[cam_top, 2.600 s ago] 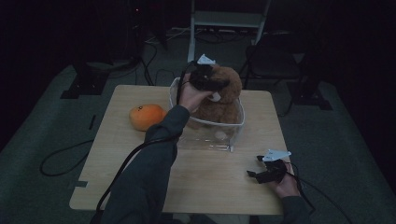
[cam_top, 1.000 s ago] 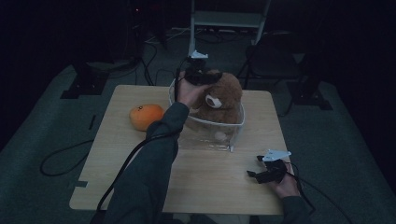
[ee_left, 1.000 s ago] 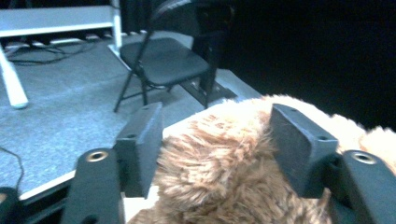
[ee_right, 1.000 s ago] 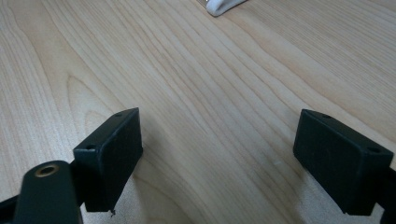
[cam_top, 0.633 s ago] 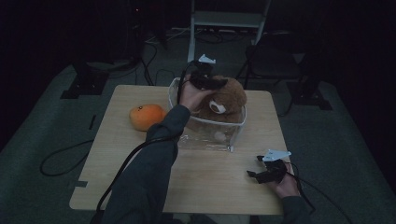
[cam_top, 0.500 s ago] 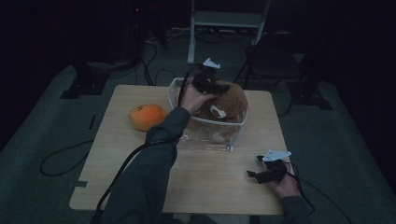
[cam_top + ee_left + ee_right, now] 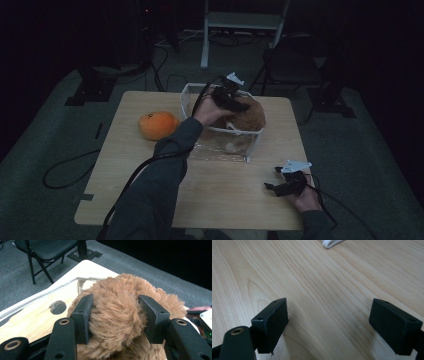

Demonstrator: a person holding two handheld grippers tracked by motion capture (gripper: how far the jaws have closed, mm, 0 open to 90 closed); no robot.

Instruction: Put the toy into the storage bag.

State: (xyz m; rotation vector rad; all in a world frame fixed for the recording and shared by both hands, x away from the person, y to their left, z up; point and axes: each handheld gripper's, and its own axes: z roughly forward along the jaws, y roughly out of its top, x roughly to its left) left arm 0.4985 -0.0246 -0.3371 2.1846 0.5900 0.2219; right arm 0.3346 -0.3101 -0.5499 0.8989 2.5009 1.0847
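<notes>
Gripping a brown plush toy [image 7: 120, 315] with the left gripper [image 7: 116, 315]: 2 black, blocky jaws pressing into long, shaggy fur from either side, the pile bulging out between them. Sitting in a clear plastic bin [image 7: 252, 142], this rounded, soft-looking toy [image 7: 248, 116] (facing cannot be told in the dim high view). Showing thin see-through walls and a pale rim, squarish in outline, the bin standing near the far middle of the table [image 7: 150, 175]. Lying on the bin's floor, 1 small pale item, too blurred to identify. Reaching over the bin's near-left rim, the left gripper [image 7: 235, 102] and the hand around it, a dark sleeve trailing back toward the table's near edge.

Resting just left of the bin and apart from it, an orange, rounded soft object [image 7: 157, 125] with a matte surface.

Hovering low over bare tabletop at the near-right corner, well apart from the bin, the right gripper [image 7: 282, 181]. Standing spread wide in the right gripper view, its 2 matte black rectangular jaws, the right gripper [image 7: 337, 322] holding nothing, with pale, fine-grained wood [image 7: 317, 290] between them. Peeking in at the top edge there, a white rounded corner [image 7: 332, 243] of plastic.

Lying beyond the table, grey carpet-like floor, with a black folding chair [image 7: 47, 250] on it.
</notes>
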